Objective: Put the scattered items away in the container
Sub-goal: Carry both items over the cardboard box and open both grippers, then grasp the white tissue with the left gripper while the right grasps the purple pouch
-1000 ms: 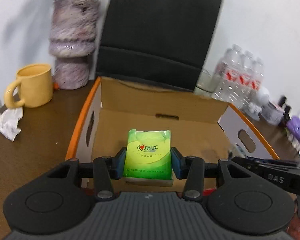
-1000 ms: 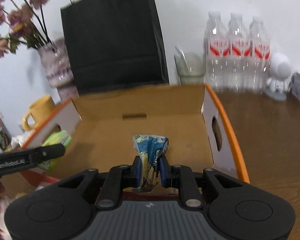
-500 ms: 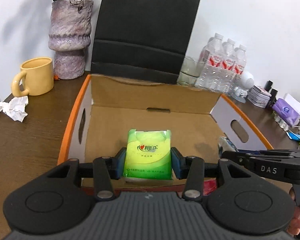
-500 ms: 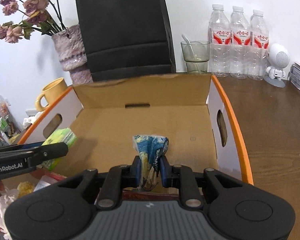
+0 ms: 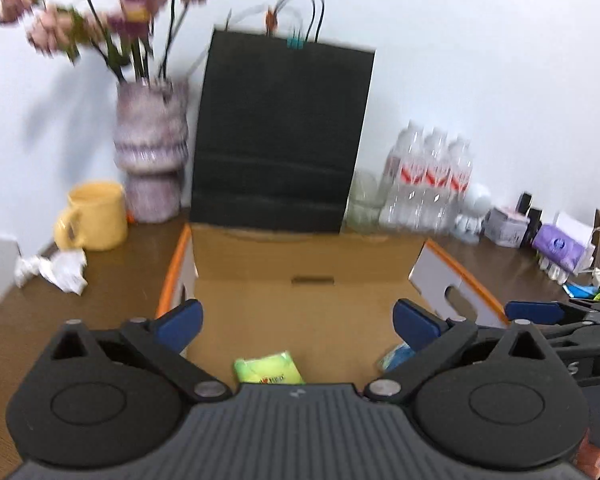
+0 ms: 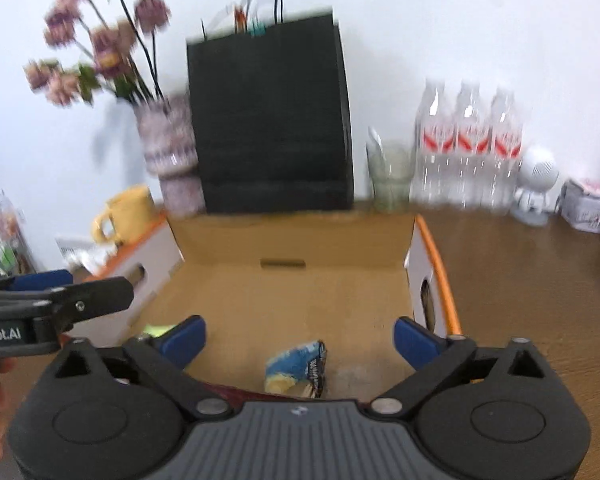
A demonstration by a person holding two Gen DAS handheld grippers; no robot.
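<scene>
The green plastic-wrapped tissue pack (image 5: 269, 367) lies flat on the floor of the open brown cardboard box with orange-edged white side flaps (image 5: 300, 264), at its near left part, its long axis running roughly left to right; the printed end is partly hidden behind the gripper body. The crumpled blue and yellow snack packet (image 6: 297, 366) lies on the box floor near the near wall, right of the pack, its long axis tilted from near left to far right.

The left gripper (image 5: 299, 320) hangs above the box with its blue pads spread wide and nothing between them. The right gripper (image 6: 300, 338) is likewise spread wide and empty, above the packet.

Half a second ago each gripper was clamped on its item, the tissue pack upright in the left, the packet upright in the right. Both have since let go and risen; the items dropped to the box floor. The view is motion-blurred.
</scene>
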